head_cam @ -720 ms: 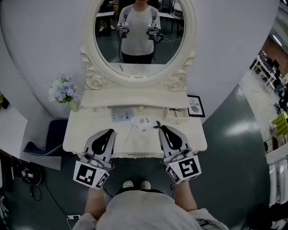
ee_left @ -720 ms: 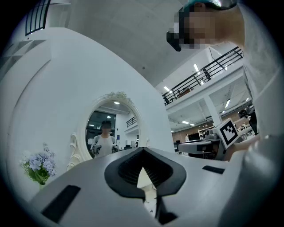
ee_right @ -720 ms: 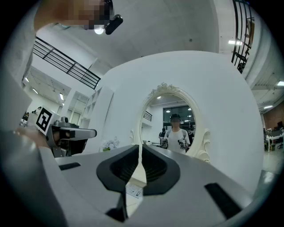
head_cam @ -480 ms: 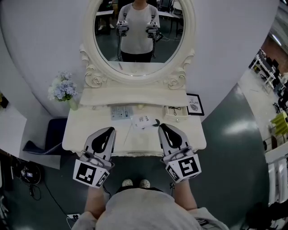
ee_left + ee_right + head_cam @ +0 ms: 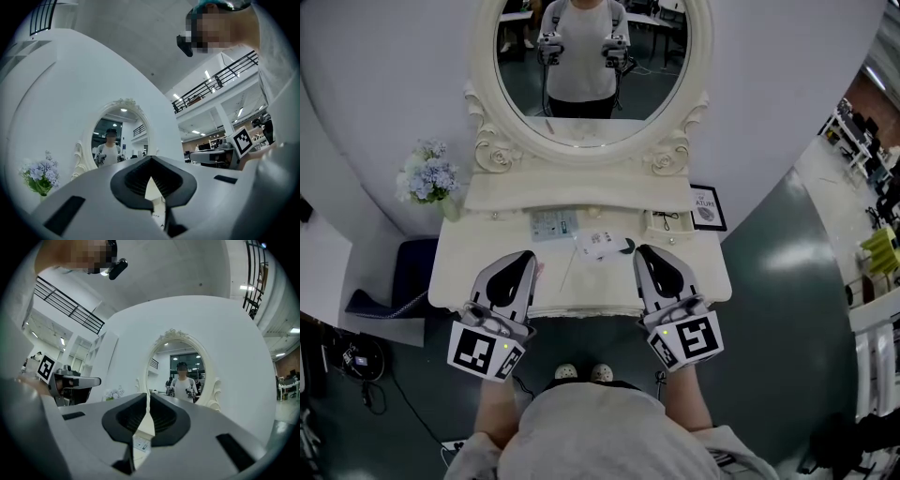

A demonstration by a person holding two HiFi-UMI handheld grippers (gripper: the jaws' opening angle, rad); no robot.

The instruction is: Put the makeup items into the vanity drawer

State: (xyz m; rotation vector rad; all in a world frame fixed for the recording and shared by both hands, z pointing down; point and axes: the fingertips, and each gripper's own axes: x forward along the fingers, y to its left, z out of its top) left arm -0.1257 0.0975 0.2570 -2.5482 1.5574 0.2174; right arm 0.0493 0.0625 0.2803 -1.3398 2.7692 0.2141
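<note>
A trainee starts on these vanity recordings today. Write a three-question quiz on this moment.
1. True or false: the left gripper holds a makeup item.
2. In the head view, the flowers stand on which side of the mirror? A left, B right, C behind it.
3. How do the right gripper's jaws stand?
Key: 1 false; 2 A; 3 together, nothing between them.

Your left gripper [image 5: 528,258]: pale grey shell, black pads; marker cube [image 5: 485,352] in black-and-white squares.
Your right gripper [image 5: 643,251]: the same colours.
Vanity [image 5: 459,272]: cream.
Mirror frame [image 5: 490,157]: cream, carved scrolls.
Flowers [image 5: 427,178]: pale blue-lilac.
Framed card [image 5: 707,207]: black frame.
Floor [image 5: 787,244]: dark grey-green.
</note>
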